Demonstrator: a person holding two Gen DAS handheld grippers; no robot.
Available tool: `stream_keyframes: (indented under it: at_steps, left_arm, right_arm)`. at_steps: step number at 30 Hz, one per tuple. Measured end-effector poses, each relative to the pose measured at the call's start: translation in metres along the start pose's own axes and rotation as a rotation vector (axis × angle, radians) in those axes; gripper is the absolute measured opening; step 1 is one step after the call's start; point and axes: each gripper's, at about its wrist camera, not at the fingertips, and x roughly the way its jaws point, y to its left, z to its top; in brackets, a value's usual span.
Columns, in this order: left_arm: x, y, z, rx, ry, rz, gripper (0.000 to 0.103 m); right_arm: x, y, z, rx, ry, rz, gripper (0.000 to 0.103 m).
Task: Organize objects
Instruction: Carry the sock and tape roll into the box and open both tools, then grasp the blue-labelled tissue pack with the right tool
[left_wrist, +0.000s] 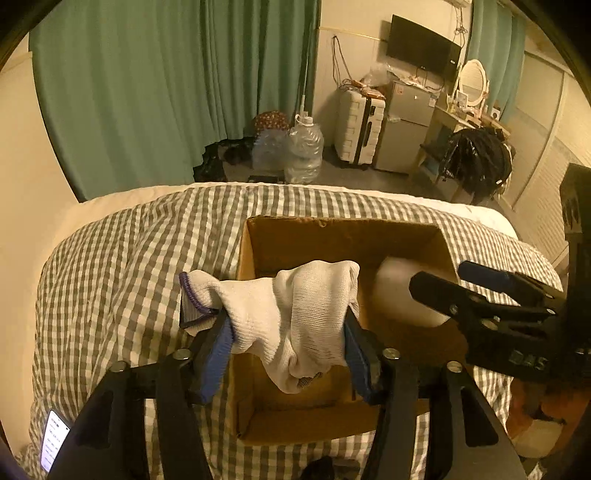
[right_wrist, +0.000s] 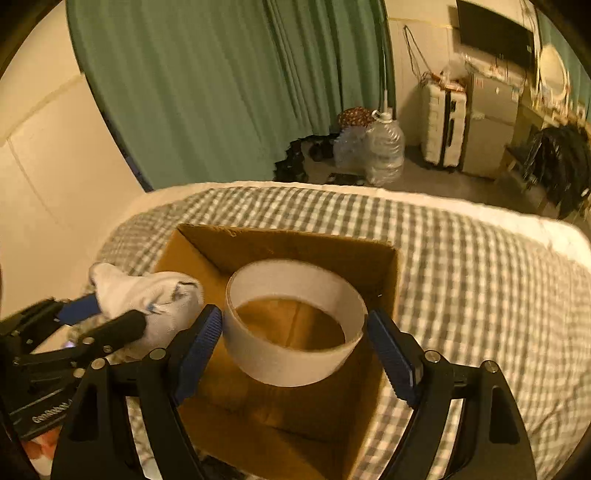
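Note:
An open cardboard box (left_wrist: 332, 236) (right_wrist: 295, 243) sits on a grey checked quilt (left_wrist: 122, 266). My left gripper (left_wrist: 285, 315) hangs over the box's left part. A white knit glove (left_wrist: 258, 306) with a purple cuff is bunched between its blue pads (left_wrist: 216, 354), which touch it on both sides. In the right wrist view the left gripper (right_wrist: 114, 310) and the glove (right_wrist: 162, 295) show at the left. My right gripper (right_wrist: 295, 314) is above the box with a wide white tape roll (right_wrist: 295, 365) between its fingertips, tilted and off the box floor. The left wrist view shows this gripper (left_wrist: 439, 273) and the roll (left_wrist: 395, 291) at the right.
A lit phone (left_wrist: 55, 439) lies on the quilt at the lower left. Beyond the bed's far edge stand clear water jugs (left_wrist: 303, 151), a white suitcase (left_wrist: 360, 129), a small fridge (left_wrist: 406, 125) and a chair with dark clothes (left_wrist: 476, 162). Green curtains (left_wrist: 166, 92) hang behind.

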Motion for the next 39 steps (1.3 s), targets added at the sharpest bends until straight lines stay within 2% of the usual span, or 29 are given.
stream_keyframes:
  at_steps: [2,5,8,12,15,22,27,32,35,39]
  left_arm:
    - [-0.001,-0.002,0.002,0.002,0.009,0.000,0.073]
    - [-0.008,-0.005,0.002,0.010,0.006,0.023,0.087]
    - [-0.020,-0.003,0.003,0.005,-0.001,0.047,0.092]
    - [-0.041,0.005,-0.001,-0.007,-0.033,0.061,0.096]
    - [-0.055,0.010,-0.008,-0.027,-0.045,0.066,0.097]
    - [-0.076,0.024,-0.056,-0.026,-0.041,0.124,0.097]
    - [-0.075,0.028,-0.096,-0.051,0.005,0.149,0.097]
    - [-0.068,0.027,-0.135,-0.061,0.072,0.262,0.097]
    - [-0.063,0.031,-0.159,-0.072,0.115,0.275,0.097]
    - [-0.064,0.034,-0.180,-0.066,0.125,0.289,0.097]
  right_arm:
    - [-0.005,-0.004,-0.001,0.022,-0.007,0.027,0.094]
    - [-0.025,-0.009,0.000,0.013,-0.043,-0.005,0.094]
    - [-0.041,-0.011,0.001,0.010,-0.078,-0.001,0.094]
    - [-0.060,-0.011,-0.006,0.008,-0.075,0.010,0.094]
    - [-0.075,-0.008,-0.016,-0.011,-0.080,0.015,0.094]
    - [-0.100,0.012,-0.056,-0.086,-0.072,0.021,0.094]
    - [-0.101,0.029,-0.087,-0.134,-0.026,0.034,0.094]
    - [-0.097,0.046,-0.126,-0.168,0.037,0.057,0.094]
    - [-0.093,0.058,-0.153,-0.211,0.078,0.079,0.094]
    - [-0.077,0.074,-0.176,-0.239,0.152,0.129,0.094]
